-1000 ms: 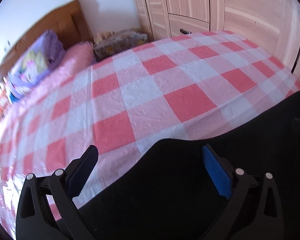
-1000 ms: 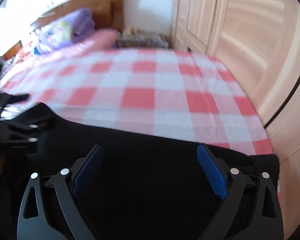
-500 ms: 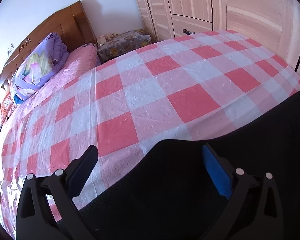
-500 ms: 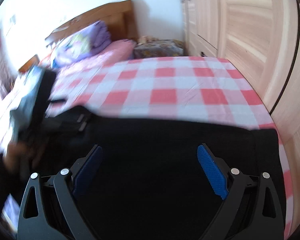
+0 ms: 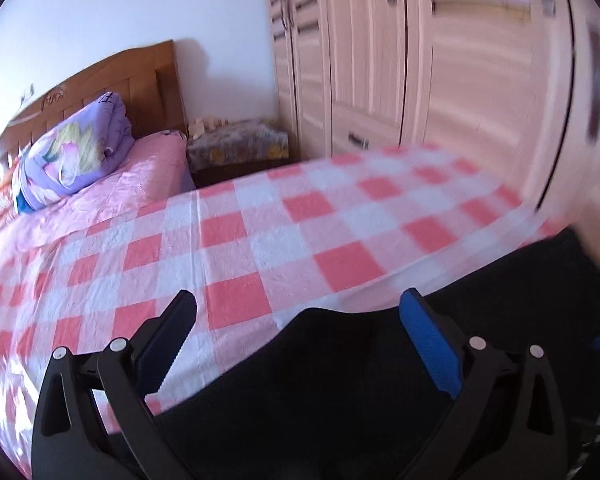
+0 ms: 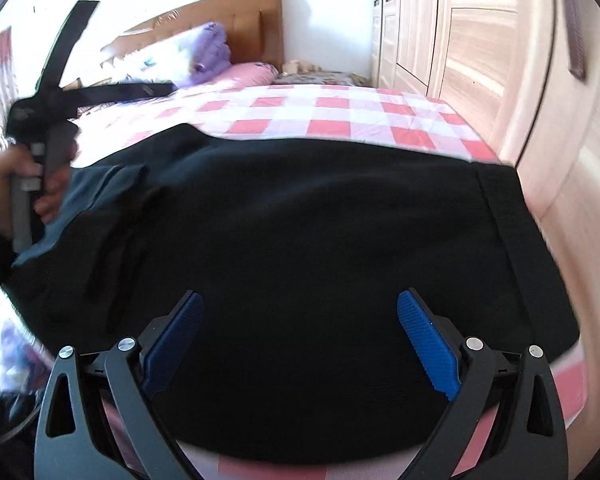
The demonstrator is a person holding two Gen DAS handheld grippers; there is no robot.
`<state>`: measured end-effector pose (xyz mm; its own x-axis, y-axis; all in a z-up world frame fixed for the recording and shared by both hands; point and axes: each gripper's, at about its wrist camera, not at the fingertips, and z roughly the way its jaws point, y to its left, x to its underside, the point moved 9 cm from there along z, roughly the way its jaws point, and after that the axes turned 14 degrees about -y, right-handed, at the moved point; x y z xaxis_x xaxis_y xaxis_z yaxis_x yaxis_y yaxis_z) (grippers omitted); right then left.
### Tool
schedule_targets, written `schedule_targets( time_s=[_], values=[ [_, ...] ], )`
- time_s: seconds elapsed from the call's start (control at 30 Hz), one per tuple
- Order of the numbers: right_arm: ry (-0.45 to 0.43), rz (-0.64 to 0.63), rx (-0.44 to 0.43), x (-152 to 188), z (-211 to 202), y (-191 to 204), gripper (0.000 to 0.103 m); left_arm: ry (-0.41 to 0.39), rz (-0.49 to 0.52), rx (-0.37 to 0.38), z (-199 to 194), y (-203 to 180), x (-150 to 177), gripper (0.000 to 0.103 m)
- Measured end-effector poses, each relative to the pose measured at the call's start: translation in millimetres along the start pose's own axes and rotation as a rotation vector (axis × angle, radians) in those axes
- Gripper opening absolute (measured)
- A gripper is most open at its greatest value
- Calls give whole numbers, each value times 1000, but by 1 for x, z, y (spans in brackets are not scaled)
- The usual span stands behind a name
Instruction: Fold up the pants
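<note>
right wrist view: the black pants point(image 6: 300, 220) lie spread flat over the red-and-white checked bedsheet point(image 6: 340, 108), filling the middle of the frame, with a hem or waistband seam running down at 3 o'clock. the right gripper point(image 6: 300, 336) hangs over the near edge of the cloth at 6 o'clock, its blue pads point(image 6: 428, 344) spread wide with nothing between them. at 9 o'clock a hand point(image 6: 24, 184) grips the handle of the left gripper point(image 6: 100, 60), raised off the pants, its fingers splayed apart and empty.

left wrist view: a corner of the pants point(image 5: 380, 380) sits at 5 o'clock below the open fingers. a purple quilt point(image 5: 72, 152) rests by the wooden headboard point(image 5: 112, 80) at 10 o'clock; a wardrobe point(image 5: 420, 60) stands at 1 o'clock.
</note>
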<state>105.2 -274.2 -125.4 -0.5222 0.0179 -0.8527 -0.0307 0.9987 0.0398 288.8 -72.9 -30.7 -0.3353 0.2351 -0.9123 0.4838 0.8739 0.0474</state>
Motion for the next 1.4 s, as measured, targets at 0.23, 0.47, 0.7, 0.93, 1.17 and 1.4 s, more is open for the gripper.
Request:
schedule_targets(
  time_s=[0.23,0.47,0.7,0.93,1.17,1.4],
  values=[
    [-129,93,-50,3,-34,-7,96,6,48,-190,-108,35,57,101],
    [-302,622,-9,31,-91,-89,97,183,-41,-336,-135,103,135,102],
    [-240,689,25,36,-69,-123,97,185,-100,-318,-130,111,146,102],
    [-102,668,-2,22,-37,-116,99,183,-142,-298,-128,115,150,102],
    [-14,654,-53,22,-33,-111,99,177,-143,-298,-128,116,150,102],
    [-15,644,35,16,-22,-114,92,171,-144,-289,-129,116,149,102]
  ],
)
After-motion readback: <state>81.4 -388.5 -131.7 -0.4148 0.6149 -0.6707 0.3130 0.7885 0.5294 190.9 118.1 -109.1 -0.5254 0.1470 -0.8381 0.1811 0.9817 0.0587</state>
